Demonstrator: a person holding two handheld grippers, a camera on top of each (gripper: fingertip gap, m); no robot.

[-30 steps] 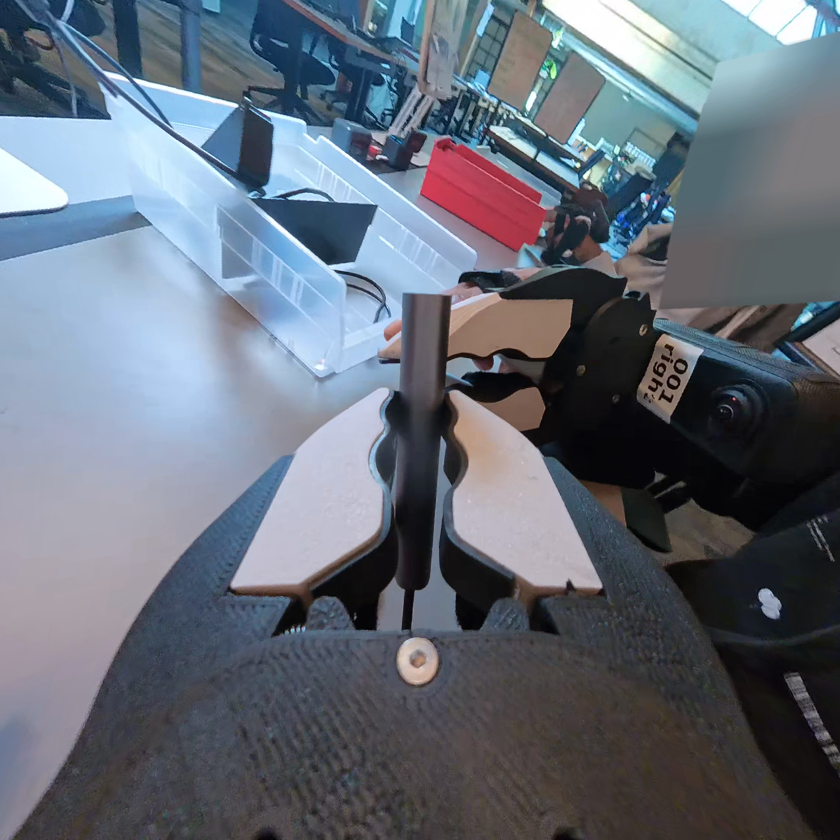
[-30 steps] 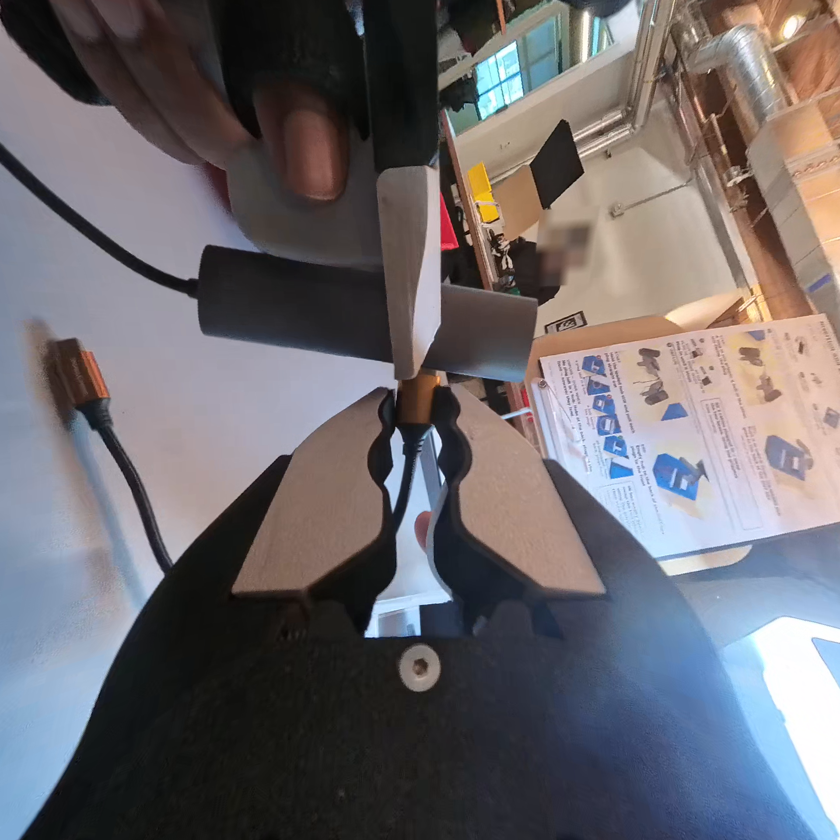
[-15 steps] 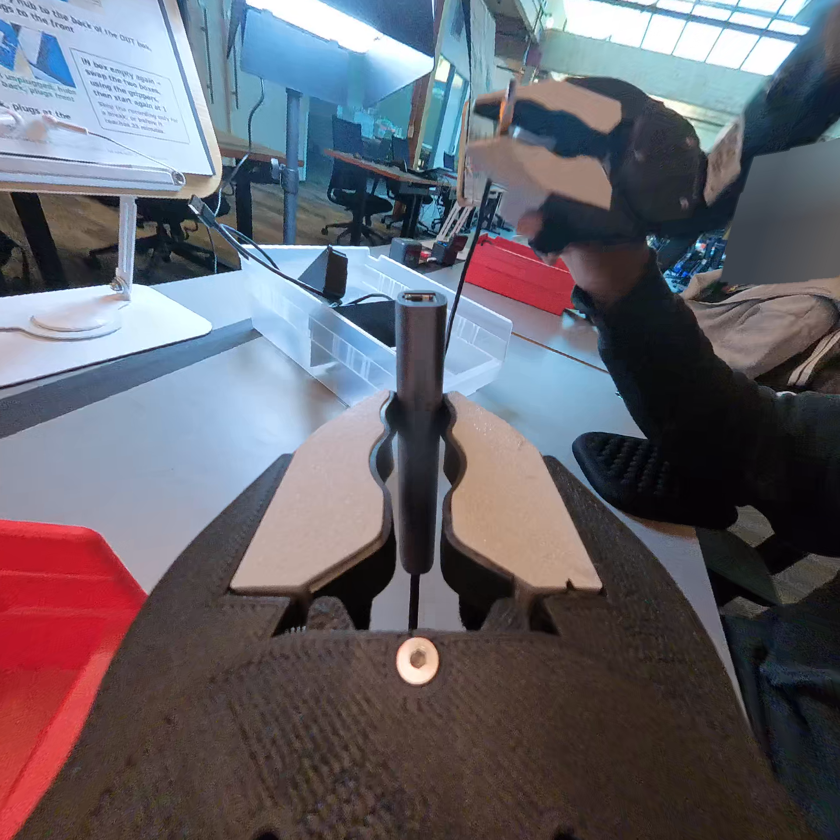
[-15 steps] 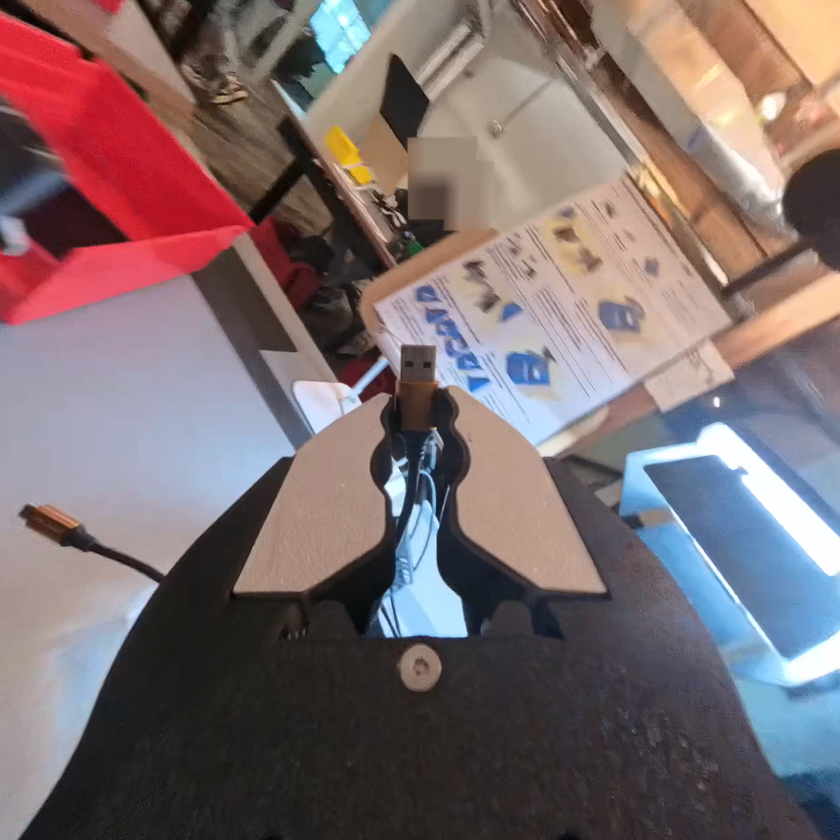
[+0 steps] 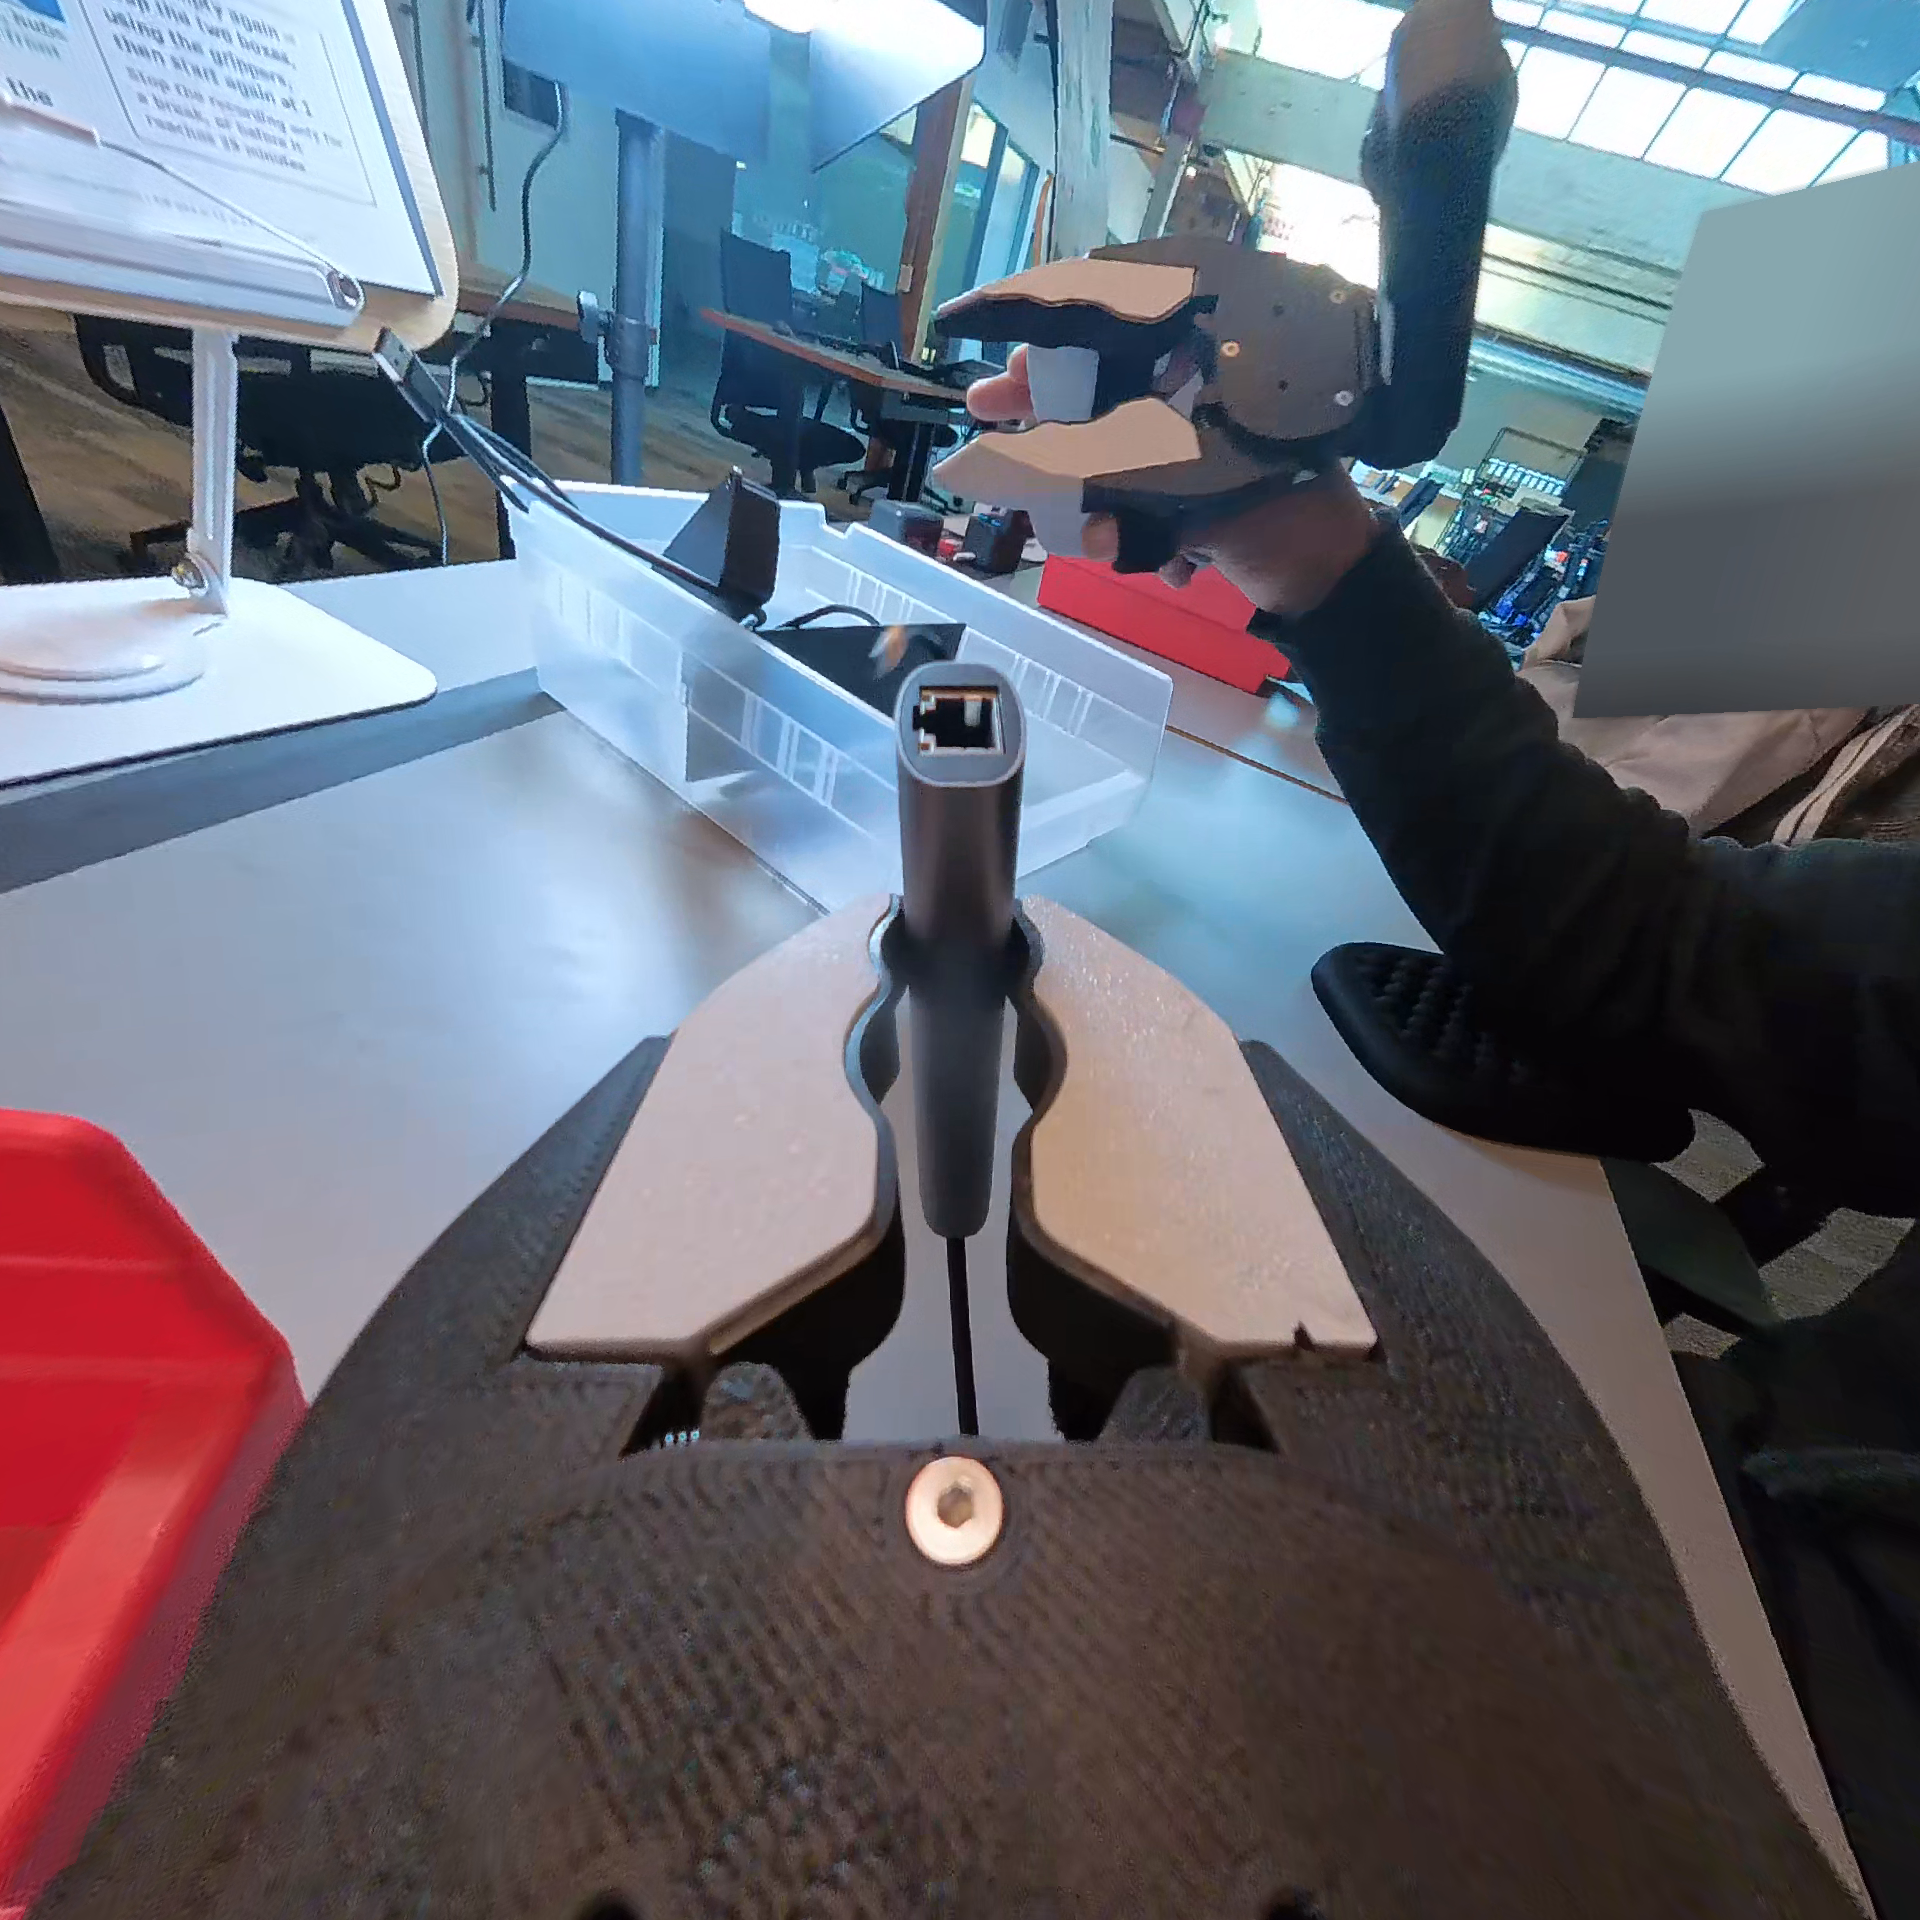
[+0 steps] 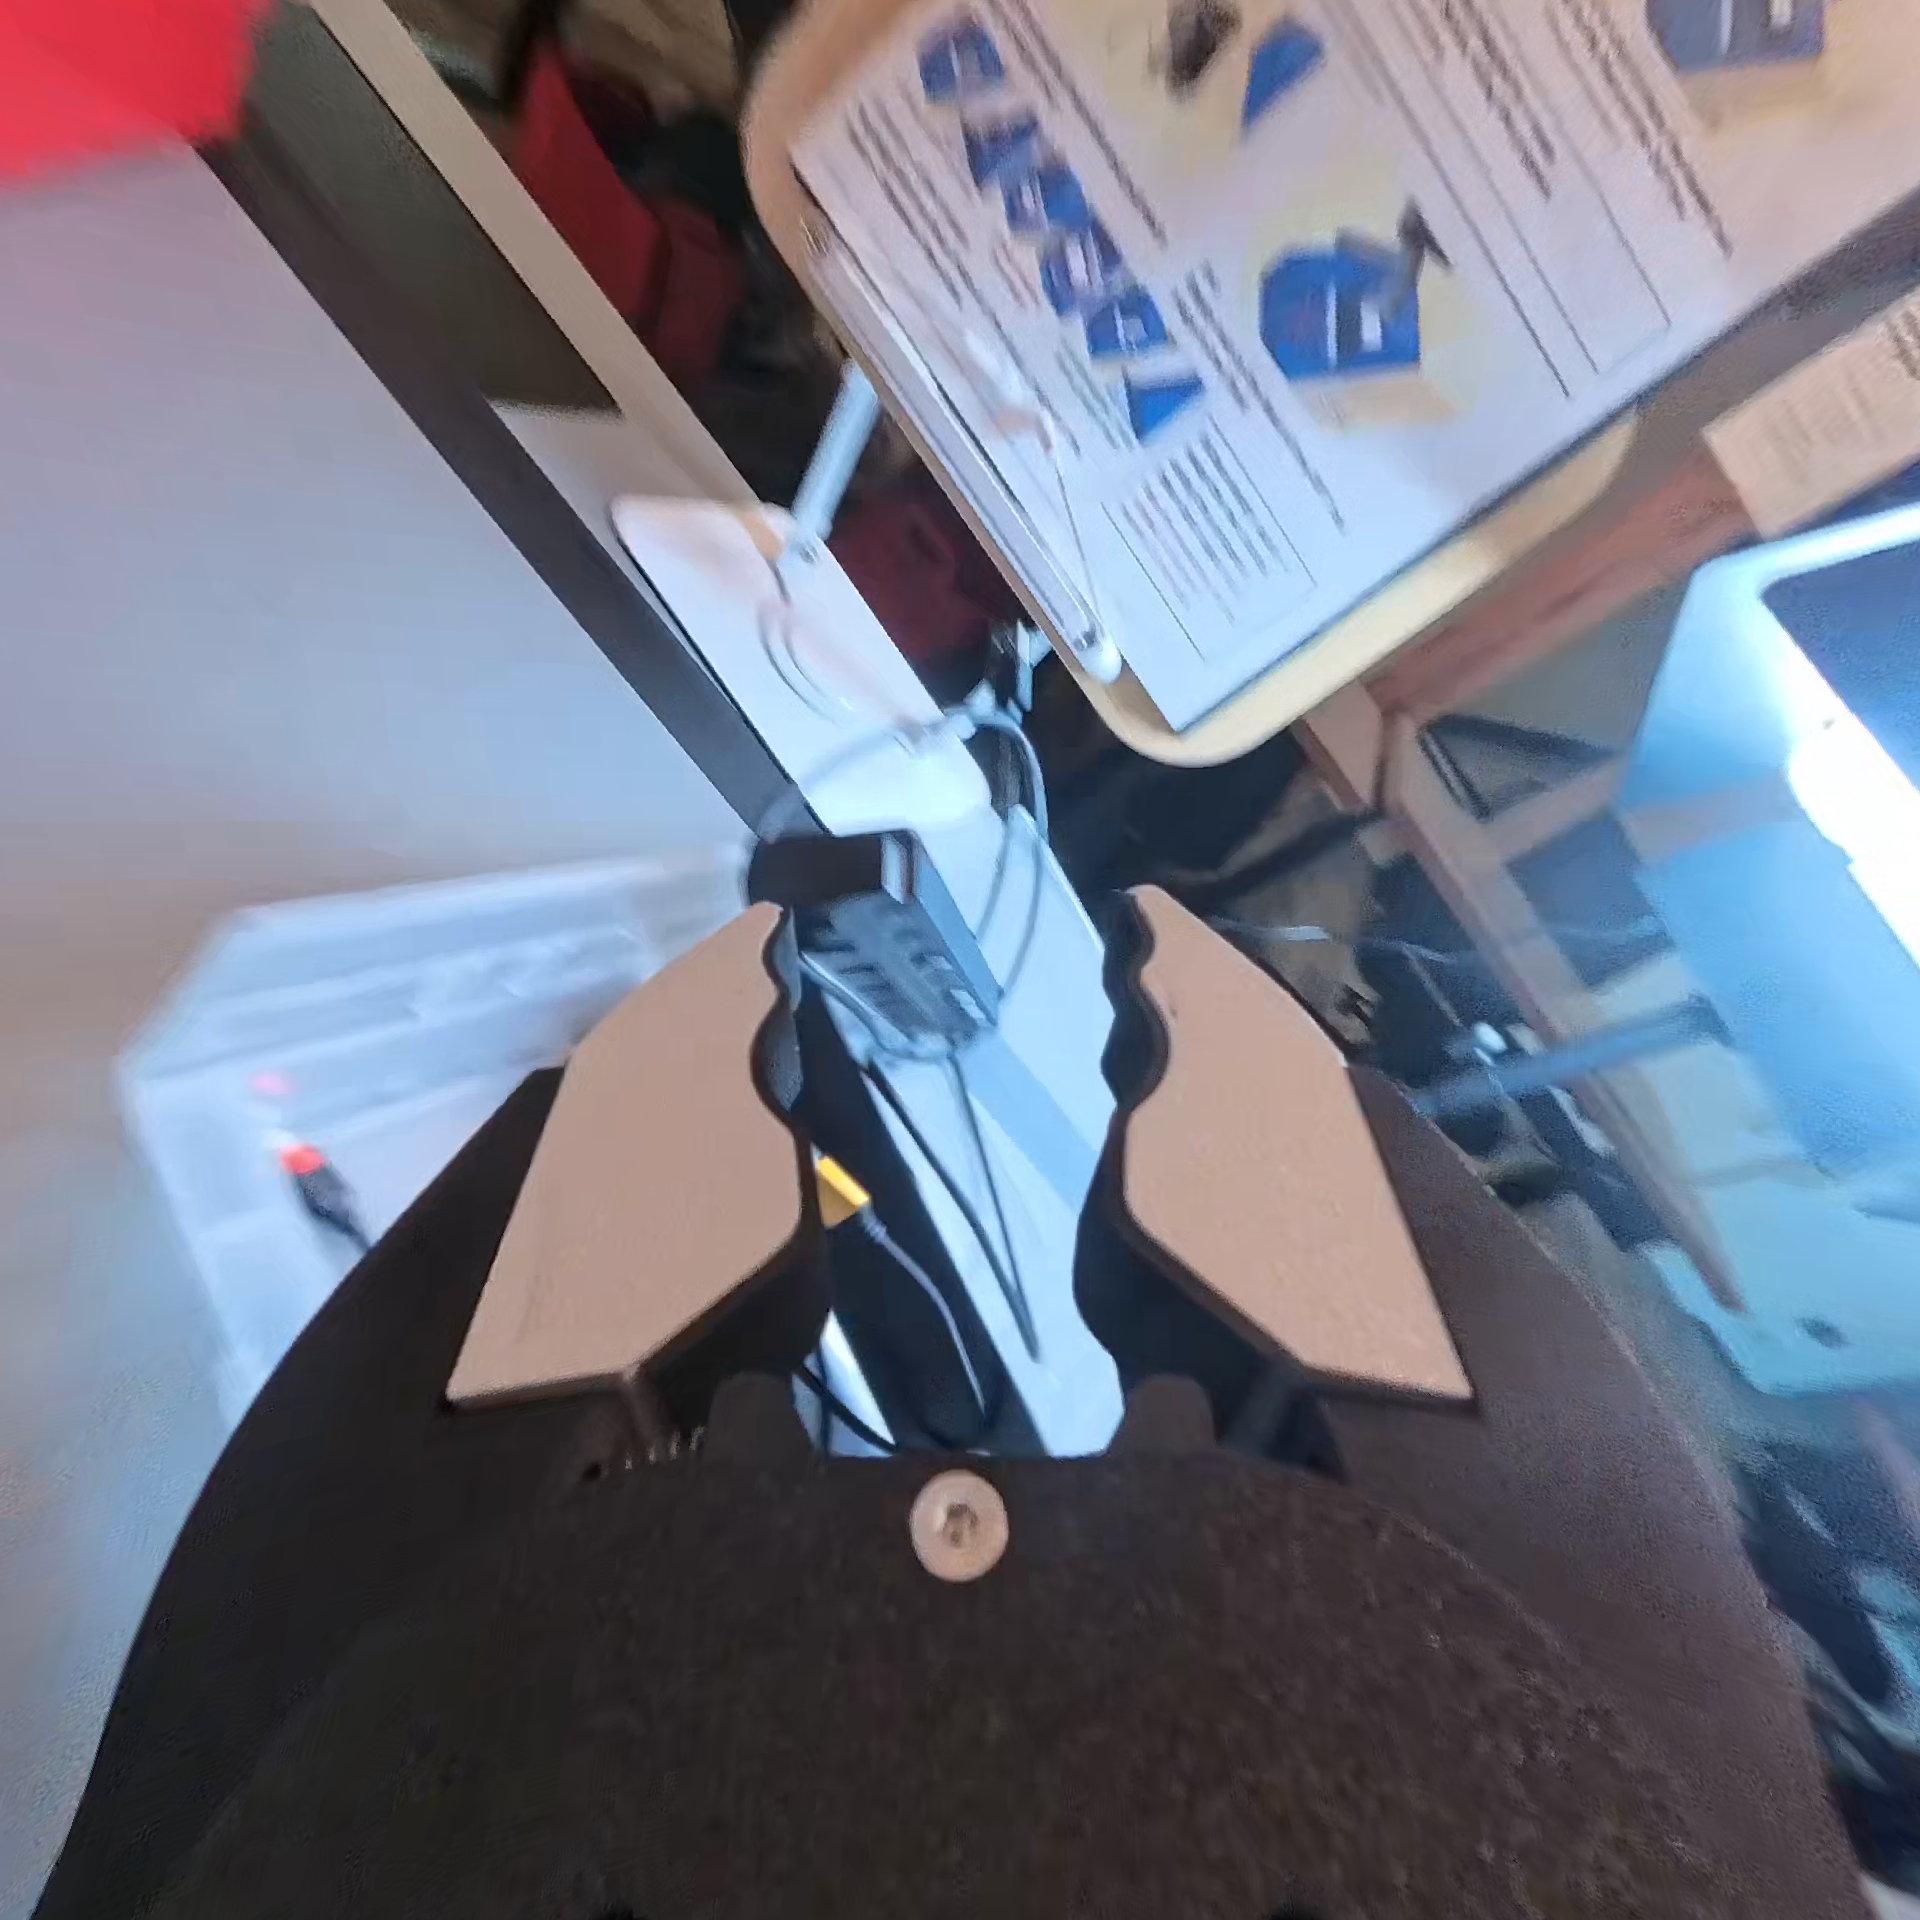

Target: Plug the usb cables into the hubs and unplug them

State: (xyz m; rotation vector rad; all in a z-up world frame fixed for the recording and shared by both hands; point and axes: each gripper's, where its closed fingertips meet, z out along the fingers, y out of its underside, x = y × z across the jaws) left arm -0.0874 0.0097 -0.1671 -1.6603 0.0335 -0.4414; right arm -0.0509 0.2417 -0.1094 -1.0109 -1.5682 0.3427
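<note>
My left gripper (image 5: 958,920) is shut on a slim dark grey hub (image 5: 954,831). The hub stands up between the fingers with its port end towards the camera, and its thin black cable runs back under the gripper. My right gripper (image 6: 956,909) is open and holds nothing. In the left wrist view it (image 5: 945,393) is raised in the air above the clear bin (image 5: 1081,769). An orange USB plug (image 6: 840,1205) on a black cable shows loose below the open jaws. The right wrist view is blurred.
The clear bin (image 6: 343,997) holds black hubs (image 5: 727,540) and cables, plus a red and black plug (image 6: 312,1179). A red bin (image 5: 114,1351) is at my near left and another (image 5: 1153,613) is beyond. A white document stand (image 5: 197,665) is at the back left. A sleeved arm (image 5: 1538,883) crosses the right. The left gripper's tips are roughly 25 centimeters from the right gripper's.
My right gripper has pulled the orange USB plug out of the hub, risen, swung over the clear bin, opened and let the plug go. My left gripper still holds the hub, now pitched up.
</note>
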